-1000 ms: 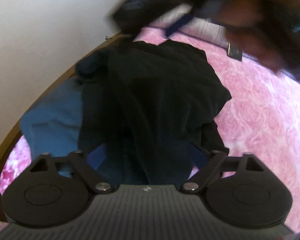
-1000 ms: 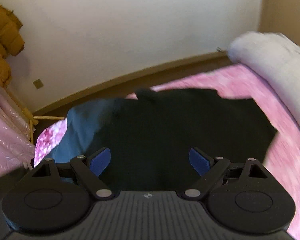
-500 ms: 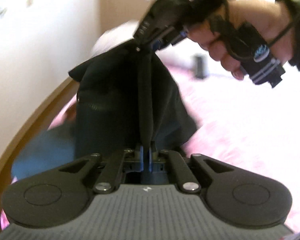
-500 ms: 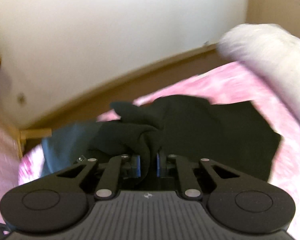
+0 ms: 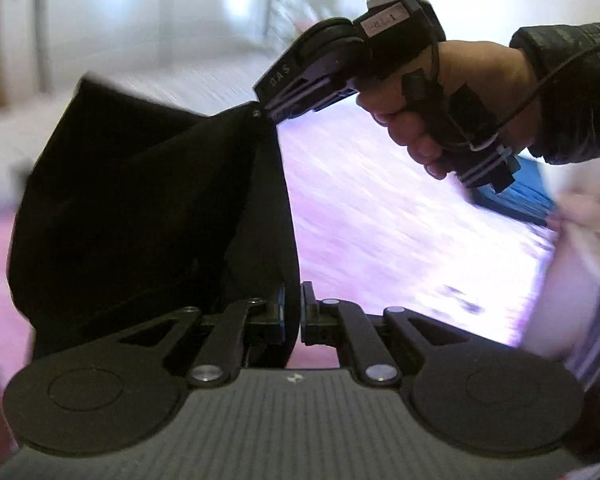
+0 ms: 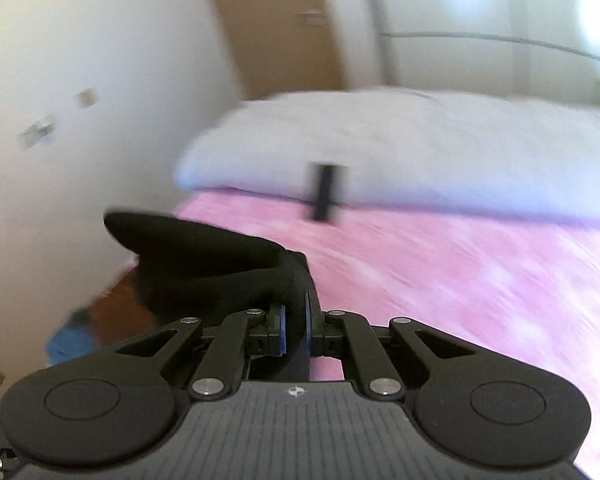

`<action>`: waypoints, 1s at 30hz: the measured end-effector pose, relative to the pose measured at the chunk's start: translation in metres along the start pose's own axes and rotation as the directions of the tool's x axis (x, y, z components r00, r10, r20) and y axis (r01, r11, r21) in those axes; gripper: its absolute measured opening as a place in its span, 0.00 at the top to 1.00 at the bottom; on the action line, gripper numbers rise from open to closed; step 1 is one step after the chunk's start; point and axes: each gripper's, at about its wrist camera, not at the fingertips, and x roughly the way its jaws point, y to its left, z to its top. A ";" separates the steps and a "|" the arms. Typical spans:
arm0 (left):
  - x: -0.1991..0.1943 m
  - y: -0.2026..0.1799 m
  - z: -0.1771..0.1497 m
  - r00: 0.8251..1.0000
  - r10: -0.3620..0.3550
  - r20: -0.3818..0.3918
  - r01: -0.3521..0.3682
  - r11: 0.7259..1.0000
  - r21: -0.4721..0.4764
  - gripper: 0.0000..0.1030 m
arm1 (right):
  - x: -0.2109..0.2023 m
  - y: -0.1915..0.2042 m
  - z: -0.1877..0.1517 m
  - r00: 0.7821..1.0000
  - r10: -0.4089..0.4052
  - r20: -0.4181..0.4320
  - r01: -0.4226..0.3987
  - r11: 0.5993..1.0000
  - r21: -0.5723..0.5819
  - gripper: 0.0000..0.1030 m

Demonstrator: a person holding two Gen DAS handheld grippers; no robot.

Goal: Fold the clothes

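A black garment hangs in the air above the pink bed, stretched between both grippers. My left gripper is shut on its near edge. My right gripper, held by a hand, shows at the upper middle of the left wrist view, shut on the far corner. In the right wrist view my right gripper is shut on the black garment, which bunches to the left over the pink bed.
A white pillow lies across the head of the bed with a small dark object leaning on it. A blue garment lies low at the left by the wall; blue cloth also shows behind the hand.
Both grippers closed on the black garment a second ago, then lifted it off the bed and swung it right, away from the blue garment. Both views are motion-blurred.
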 end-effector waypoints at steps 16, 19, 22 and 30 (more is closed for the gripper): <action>0.080 0.067 -0.039 0.882 0.316 -0.350 -0.401 0.893 -0.205 0.41 | -0.022 -0.147 -0.137 0.946 -0.057 -0.319 0.079 0.995 0.058 0.24; 0.071 0.098 -0.050 0.853 0.376 -0.361 -0.465 0.862 -0.200 0.33 | 0.015 -0.097 -0.131 0.943 0.034 -0.330 -0.079 0.989 -0.123 0.14; 0.063 0.121 -0.062 0.826 0.428 -0.367 -0.519 0.832 -0.197 0.33 | 0.069 -0.045 -0.131 0.932 0.119 -0.341 -0.227 0.928 -0.296 0.14; 0.049 0.161 -0.109 0.790 0.439 -0.427 -0.574 0.775 -0.264 0.30 | 0.205 0.058 -0.172 0.906 0.090 -0.415 -0.351 0.709 -0.612 0.27</action>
